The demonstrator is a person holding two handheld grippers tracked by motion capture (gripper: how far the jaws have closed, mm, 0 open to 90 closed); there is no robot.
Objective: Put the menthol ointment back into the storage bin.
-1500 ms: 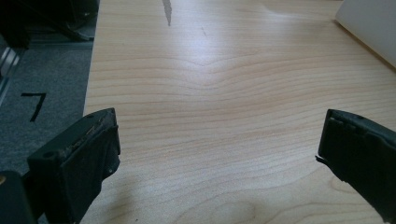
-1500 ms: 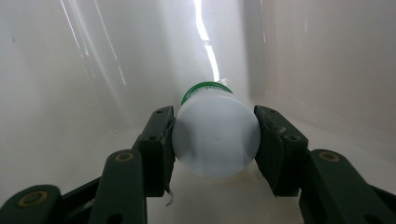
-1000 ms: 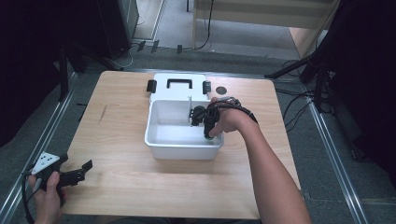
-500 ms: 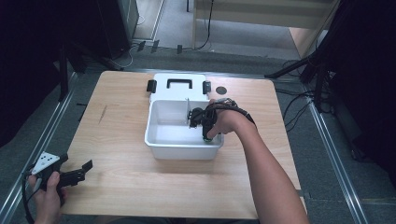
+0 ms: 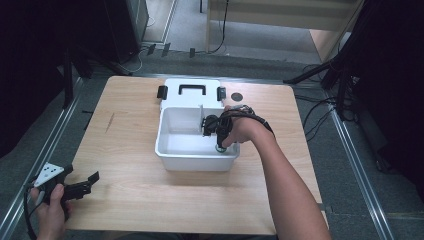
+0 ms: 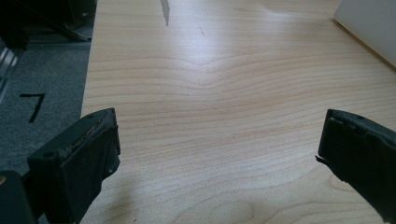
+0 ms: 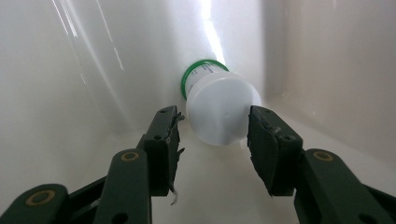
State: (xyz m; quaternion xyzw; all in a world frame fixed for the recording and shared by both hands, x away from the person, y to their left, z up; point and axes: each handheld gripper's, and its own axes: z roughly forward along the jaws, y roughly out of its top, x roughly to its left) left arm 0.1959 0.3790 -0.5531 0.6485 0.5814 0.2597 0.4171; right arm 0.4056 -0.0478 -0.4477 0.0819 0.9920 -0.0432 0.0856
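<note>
Right gripper (image 7: pixel 212 133) fingers have just closed around white-capped bottle (image 7: pixel 219 109).

In the high view the right hand (image 5: pixel 239 131) hides most of the right gripper (image 5: pixel 218 146) inside the white bin (image 5: pixel 175 152). The white-capped bottle (image 7: pixel 218 108) has its body hidden behind its cap, and its label is too small to read.

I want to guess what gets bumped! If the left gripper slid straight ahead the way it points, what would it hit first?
Probably nothing soon. The left gripper is open over bare wooden table. The white bin sits off to one side, so it would likely pass beside it.
</note>
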